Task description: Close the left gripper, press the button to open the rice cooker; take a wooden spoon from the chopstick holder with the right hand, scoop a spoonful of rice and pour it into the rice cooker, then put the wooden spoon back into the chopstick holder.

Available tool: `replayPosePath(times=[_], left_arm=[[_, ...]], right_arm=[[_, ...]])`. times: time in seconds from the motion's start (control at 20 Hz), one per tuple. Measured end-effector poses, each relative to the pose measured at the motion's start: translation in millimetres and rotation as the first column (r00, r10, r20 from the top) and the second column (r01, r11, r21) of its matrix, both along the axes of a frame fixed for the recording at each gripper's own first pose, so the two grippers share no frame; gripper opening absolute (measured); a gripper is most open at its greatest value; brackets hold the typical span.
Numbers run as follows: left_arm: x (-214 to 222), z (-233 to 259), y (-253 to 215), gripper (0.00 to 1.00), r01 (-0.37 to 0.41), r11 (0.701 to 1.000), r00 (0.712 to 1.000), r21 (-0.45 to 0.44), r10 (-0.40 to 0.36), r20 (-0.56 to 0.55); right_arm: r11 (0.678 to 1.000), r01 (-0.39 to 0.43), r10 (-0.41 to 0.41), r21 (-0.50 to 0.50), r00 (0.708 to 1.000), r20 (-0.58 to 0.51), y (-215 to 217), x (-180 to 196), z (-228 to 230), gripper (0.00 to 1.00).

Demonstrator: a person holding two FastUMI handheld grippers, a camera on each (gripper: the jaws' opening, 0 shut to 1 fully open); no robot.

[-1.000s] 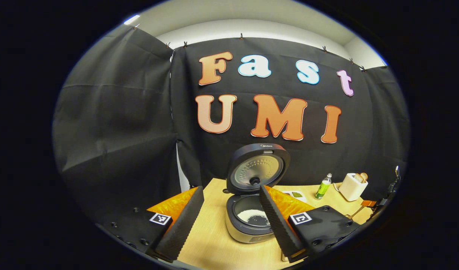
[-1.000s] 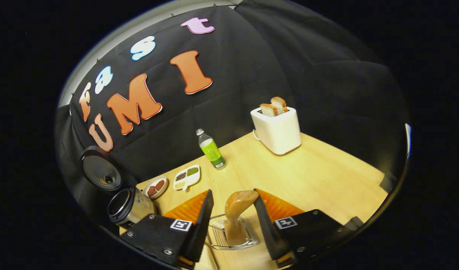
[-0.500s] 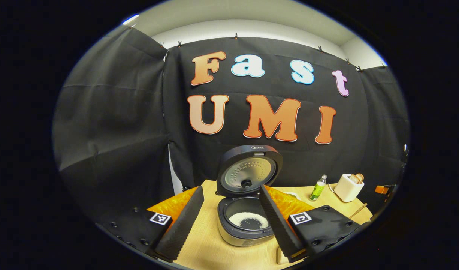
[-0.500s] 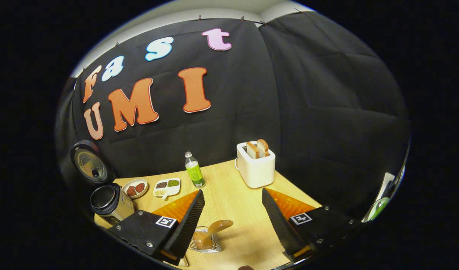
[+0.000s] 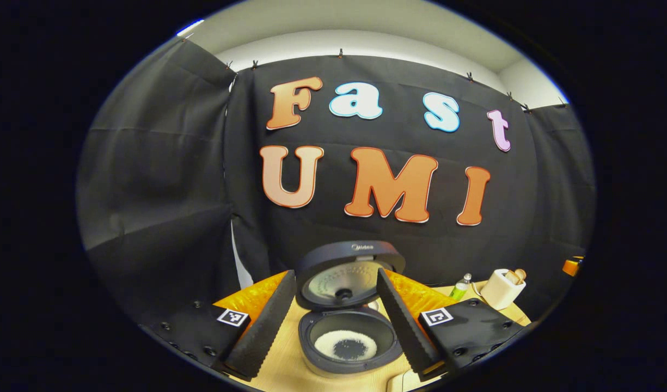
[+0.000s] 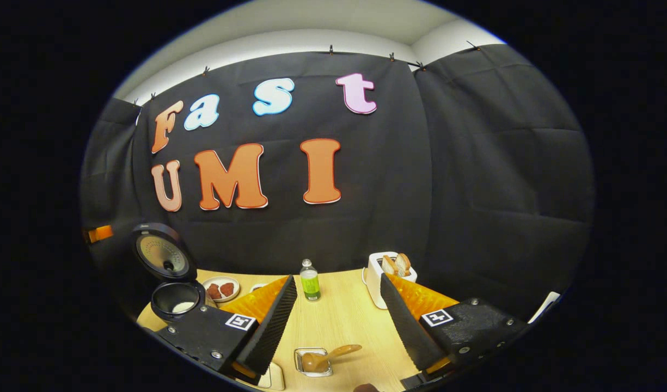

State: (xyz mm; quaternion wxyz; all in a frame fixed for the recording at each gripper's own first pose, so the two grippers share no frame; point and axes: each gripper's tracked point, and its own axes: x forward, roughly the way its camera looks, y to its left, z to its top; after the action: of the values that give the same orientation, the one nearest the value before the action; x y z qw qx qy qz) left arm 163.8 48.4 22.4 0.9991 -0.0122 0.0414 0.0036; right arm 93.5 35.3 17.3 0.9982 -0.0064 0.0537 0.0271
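Nearest, the right gripper (image 6: pixel 338 321) stands open and empty above the chopstick holder (image 6: pixel 313 362), where the wooden spoon (image 6: pixel 328 356) leans. Left of the holder, beyond, the rice cooker (image 5: pixel 348 340) gapes between the open left gripper (image 5: pixel 336 321) fingers, rice inside.

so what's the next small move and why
Probably nothing but easing the right gripper away: its jaws stand open, the brown wooden spoon leans in the clear square holder, and white rice already sits in the open dark rice cooker.
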Motion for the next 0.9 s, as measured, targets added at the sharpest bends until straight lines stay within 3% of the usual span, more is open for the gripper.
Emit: replayPosePath(times=[0.3,0.55,0.65,0.7,0.75,0.85,0.9], left_arm=[[107,29,-43,0.97,0.060,0.998,0.998,-0.014,-0.060,-0.031],[173,5,-39,0.97,0.032,0.998,0.993,0.056,-0.025,-0.115],[181,-24,-43,0.99,0.064,0.998,0.980,0.027,-0.058,-0.190],[181,-35,-42,1.00,0.064,0.998,0.974,0.011,-0.060,-0.217],[180,-46,-36,1.00,0.045,0.999,0.970,0.011,-0.041,-0.238],[175,-45,-28,1.00,0.029,0.999,0.977,0.030,-0.022,-0.213],[174,-47,-29,0.97,0.029,0.999,0.975,0.033,-0.021,-0.220]], right_arm=[[1.000,-0.021,0.021,-0.021,1.000,0.009,10,1,6,0.95],[1.000,-0.031,0.031,0.004,0.999,-0.016,11,1,1,0.95],[1.000,-0.024,0.024,0.011,1.000,-0.020,7,0,1,0.95],[1.000,-0.017,0.017,0.013,1.000,-0.018,4,0,1,1.00],[1.000,-0.009,0.009,0.015,1.000,-0.016,0,-1,1,0.95],[1.000,-0.005,0.005,0.028,1.000,-0.020,0,-1,1,1.00],[0.999,-0.007,0.008,0.034,1.000,-0.024,-2,-3,0,0.95]])
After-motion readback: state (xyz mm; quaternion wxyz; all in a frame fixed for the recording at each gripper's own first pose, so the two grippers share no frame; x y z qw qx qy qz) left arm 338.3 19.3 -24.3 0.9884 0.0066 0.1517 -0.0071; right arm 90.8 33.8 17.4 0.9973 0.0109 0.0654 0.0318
